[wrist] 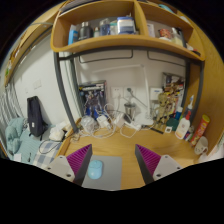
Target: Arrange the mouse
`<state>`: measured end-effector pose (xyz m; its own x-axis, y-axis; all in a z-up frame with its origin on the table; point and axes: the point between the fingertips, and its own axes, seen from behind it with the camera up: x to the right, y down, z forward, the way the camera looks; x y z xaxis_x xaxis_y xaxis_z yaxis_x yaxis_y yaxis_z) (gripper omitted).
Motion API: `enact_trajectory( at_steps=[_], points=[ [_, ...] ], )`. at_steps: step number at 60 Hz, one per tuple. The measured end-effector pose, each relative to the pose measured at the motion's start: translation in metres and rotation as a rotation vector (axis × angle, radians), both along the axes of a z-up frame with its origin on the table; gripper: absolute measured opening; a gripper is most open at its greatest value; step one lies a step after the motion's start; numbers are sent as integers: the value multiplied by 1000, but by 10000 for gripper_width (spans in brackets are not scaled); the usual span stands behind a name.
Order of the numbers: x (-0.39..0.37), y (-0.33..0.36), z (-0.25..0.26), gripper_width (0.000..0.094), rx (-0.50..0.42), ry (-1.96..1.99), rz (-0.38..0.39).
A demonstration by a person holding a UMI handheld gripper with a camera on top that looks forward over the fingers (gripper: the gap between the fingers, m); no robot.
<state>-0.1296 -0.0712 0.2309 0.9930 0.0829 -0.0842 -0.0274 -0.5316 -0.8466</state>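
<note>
View along the gripper [113, 163], held above a cluttered wooden bench [120, 145]. The two fingers stand wide apart, their purple pads [80, 159] facing each other across a broad gap, and they grip nothing. A small pale blue mouse [96, 171] lies on the bench between the fingers, close to the left pad and apart from the right one; whether it touches the left pad cannot be told. It rests on its own support, not lifted.

Beyond the fingers the bench carries loose clutter: clear glass vessels [103, 123] near the middle, bottles [186, 125] grouped to the right, and a dark bag [36, 115] with crumpled cloth [17, 138] to the left. A wooden shelf [120, 43] holding boxes and small containers spans the wall above.

Stage of the task, as judged from this view: early. The mouse is framed by the fingers but not grasped, so the approach appears complete while closing on the mouse, carrying it and setting it in its intended place all remain to be done. The intended place is not evident here.
</note>
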Motion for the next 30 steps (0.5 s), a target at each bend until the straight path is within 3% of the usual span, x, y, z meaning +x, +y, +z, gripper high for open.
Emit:
enact_trajectory(
  at_steps=[12, 30],
  points=[
    [80, -24, 43, 849, 62, -24, -13],
    [165, -64, 45, 853, 67, -32, -78]
  ],
)
